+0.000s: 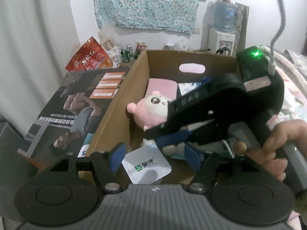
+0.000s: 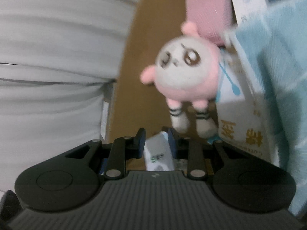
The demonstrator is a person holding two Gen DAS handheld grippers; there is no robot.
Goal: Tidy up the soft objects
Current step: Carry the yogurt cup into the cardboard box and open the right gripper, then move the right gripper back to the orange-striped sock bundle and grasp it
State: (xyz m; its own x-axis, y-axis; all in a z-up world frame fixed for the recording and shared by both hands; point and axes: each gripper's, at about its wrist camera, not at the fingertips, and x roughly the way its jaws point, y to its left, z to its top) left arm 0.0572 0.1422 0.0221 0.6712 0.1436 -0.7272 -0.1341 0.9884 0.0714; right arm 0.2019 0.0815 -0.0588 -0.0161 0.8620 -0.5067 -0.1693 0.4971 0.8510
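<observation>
Shows the plush toy (image 2: pixel 188 72) inside the cardboard box (image 1: pixel 122 99), near its left wall, feet pointing toward the right gripper (image 2: pixel 156 140) and head away, nearer that hand than the left gripper (image 1: pixel 155 158). Looks soft, with a round pink-and-white head and striped legs. Leaves the right fingers narrowly parted around a white packet (image 2: pixel 159 155), grip impossible to tell, and the left fingers spread wide and empty.

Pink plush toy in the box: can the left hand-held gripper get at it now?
Probably only its head. The right hand-held gripper lies across the pink plush toy, covering its body, between it and the open left hand-held gripper.
</observation>
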